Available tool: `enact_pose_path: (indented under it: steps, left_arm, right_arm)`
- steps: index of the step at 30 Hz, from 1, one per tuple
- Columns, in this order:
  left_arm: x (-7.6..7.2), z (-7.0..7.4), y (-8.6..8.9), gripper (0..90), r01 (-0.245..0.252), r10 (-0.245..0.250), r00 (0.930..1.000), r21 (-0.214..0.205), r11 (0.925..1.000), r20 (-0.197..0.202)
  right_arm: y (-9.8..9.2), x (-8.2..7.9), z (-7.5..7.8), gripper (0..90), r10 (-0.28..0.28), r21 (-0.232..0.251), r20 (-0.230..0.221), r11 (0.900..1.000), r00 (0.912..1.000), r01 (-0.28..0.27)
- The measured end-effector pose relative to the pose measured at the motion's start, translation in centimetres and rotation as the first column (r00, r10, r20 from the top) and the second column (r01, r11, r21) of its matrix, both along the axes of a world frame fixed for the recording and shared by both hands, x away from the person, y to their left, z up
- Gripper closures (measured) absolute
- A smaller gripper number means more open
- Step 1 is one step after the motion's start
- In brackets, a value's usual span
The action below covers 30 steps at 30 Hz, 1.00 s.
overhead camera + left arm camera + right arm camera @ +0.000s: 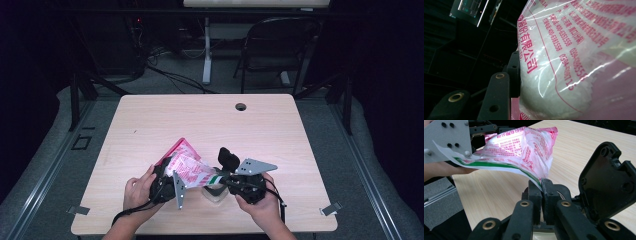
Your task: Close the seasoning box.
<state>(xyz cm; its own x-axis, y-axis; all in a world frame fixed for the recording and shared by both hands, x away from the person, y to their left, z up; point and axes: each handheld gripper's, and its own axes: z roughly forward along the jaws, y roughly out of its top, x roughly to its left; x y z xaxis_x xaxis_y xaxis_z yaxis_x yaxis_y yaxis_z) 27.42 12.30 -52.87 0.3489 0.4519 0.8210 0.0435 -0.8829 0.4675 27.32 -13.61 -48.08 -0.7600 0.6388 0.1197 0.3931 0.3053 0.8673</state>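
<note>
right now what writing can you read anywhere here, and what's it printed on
"400-6351558": pink print on the clear bag of white granules, left gripper view.
"400-6381558": the line beside it on the bag.
"有限公司": large pink characters near the bag's edge.
A number starting "0394": its end is creased, unreadable.
The other pink lines are too blurred or small to read.

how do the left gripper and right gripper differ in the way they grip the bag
The left gripper clamps the bag at its bulging body of white granules, jaws set apart; the right gripper pinches a thin green-striped edge, jaws nearly together. The left sits at the bag's left end, the right at its right. Both hold the bag above the table.
</note>
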Motion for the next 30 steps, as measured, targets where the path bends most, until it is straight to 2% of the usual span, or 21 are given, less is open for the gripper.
enact_pose_path:
  steps: [11,15,17,30]
  left_arm:
    - [-0.10,0.14,-0.09,62.6,0.005,-0.006,0.9995,0.013,0.9999,0.030]
    - [-0.26,0.25,-0.04,62.7,0.000,-0.001,0.9995,0.034,0.9994,0.032]
    - [-0.26,0.23,-0.07,62.7,0.003,-0.004,0.9993,0.025,0.9997,0.037]
    - [-0.45,0.87,-0.32,62.8,0.005,-0.010,0.9982,0.073,0.9973,0.060]
  right_arm:
    - [-0.04,0.09,-0.20,87.7,-0.003,-0.003,-0.008,1.0000,1.0000,0.003]
    - [0.00,0.15,-0.26,87.7,-0.004,-0.003,-0.011,1.0000,0.9999,0.004]
    - [0.06,0.15,-0.30,87.7,-0.002,-0.003,-0.011,1.0000,0.9999,0.002]
    - [0.02,0.24,-0.41,87.8,-0.006,-0.006,-0.016,1.0000,0.9999,0.006]
